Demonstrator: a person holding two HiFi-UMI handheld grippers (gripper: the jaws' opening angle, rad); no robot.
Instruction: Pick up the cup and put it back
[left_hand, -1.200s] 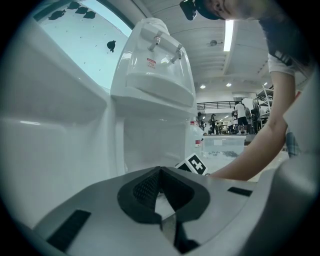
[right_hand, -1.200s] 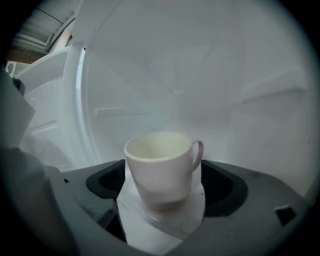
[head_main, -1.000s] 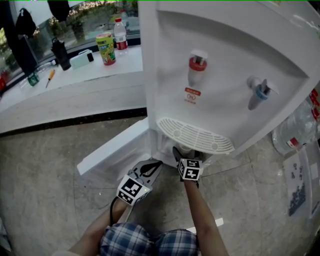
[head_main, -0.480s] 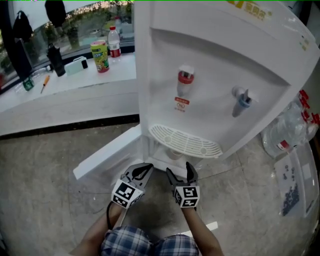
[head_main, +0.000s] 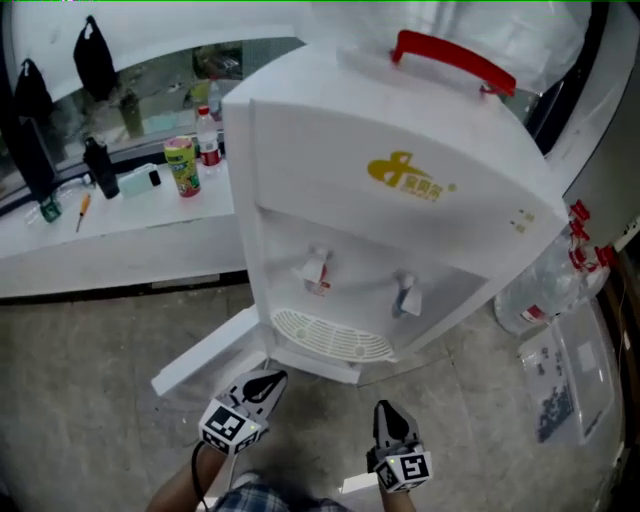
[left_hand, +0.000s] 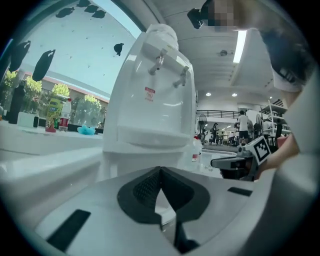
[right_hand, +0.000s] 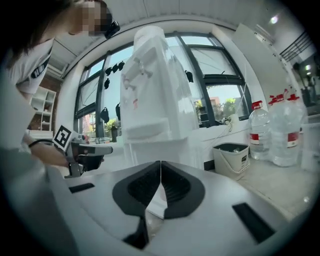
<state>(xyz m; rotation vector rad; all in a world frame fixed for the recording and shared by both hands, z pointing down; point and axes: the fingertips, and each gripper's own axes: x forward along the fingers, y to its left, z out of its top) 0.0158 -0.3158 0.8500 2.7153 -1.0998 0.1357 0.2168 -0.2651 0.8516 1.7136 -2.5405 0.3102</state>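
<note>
Hovering low over the floor (head_main: 90, 380) in front of the water dispenser (head_main: 400, 230), both tools are empty. The left hand-held gripper (head_main: 268, 380) has its jaws together with nothing between the pads. The right hand-held gripper (head_main: 390, 412) has jaws closing right down to meet, also on nothing. The cup is not visible in any view (the space under the drip tray (head_main: 330, 338) is hidden from the head view, and both gripper views only catch the dispenser's front from well apart). The door (head_main: 205, 352) at the dispenser's base stands open toward the left. Judgement: neither gripper carries anything and both are clear of the machine, so the pick-and-return looks done or nearly done. The cup is probably back low inside the dispenser, but I can't confirm that. Left to do, if anything: shutting the door.
</note>
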